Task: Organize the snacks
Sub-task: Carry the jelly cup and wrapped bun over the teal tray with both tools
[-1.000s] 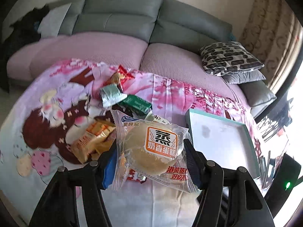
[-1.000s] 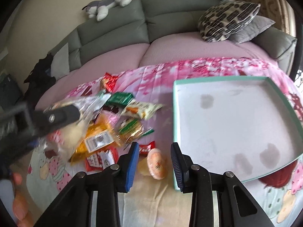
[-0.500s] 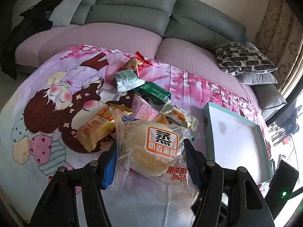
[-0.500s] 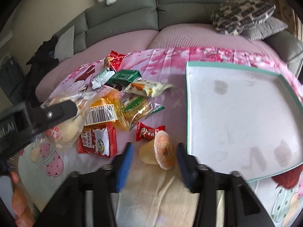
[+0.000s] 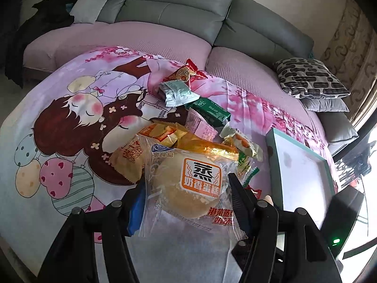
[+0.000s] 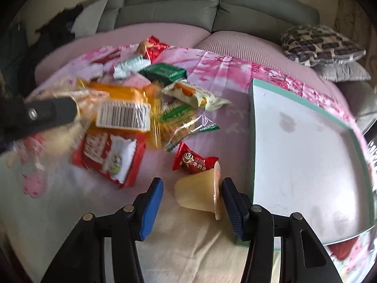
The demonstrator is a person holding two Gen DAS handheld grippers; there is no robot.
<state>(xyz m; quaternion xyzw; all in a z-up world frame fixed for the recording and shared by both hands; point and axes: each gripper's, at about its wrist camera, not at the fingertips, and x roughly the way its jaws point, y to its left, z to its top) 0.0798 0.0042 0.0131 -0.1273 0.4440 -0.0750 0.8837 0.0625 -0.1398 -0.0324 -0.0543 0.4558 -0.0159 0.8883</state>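
My left gripper (image 5: 186,195) is shut on a clear-wrapped steamed cake packet (image 5: 188,184) and holds it above the snack pile (image 5: 188,118) on the pink cartoon cloth. My right gripper (image 6: 192,195) is open, low over the cloth, with a tipped jelly cup (image 6: 200,193) lying between its blue pads. A small red candy (image 6: 192,160) lies just beyond the cup. The teal-rimmed white tray (image 6: 253,129) sits to the right, and also shows in the left wrist view (image 5: 271,155). The left gripper's finger (image 6: 42,115) reaches in at the left of the right wrist view.
Loose packets lie on the cloth: a green one (image 6: 165,72), a silver one (image 6: 130,64), a red one (image 6: 153,46), an orange one (image 6: 120,108), a red sachet (image 6: 108,155). A grey sofa (image 5: 179,11) and patterned pillow (image 5: 308,77) stand behind.
My right gripper has opened wider and moved forward and down, so the jelly cup now lies between its pads. My left gripper has drawn back with the cake packet still held.
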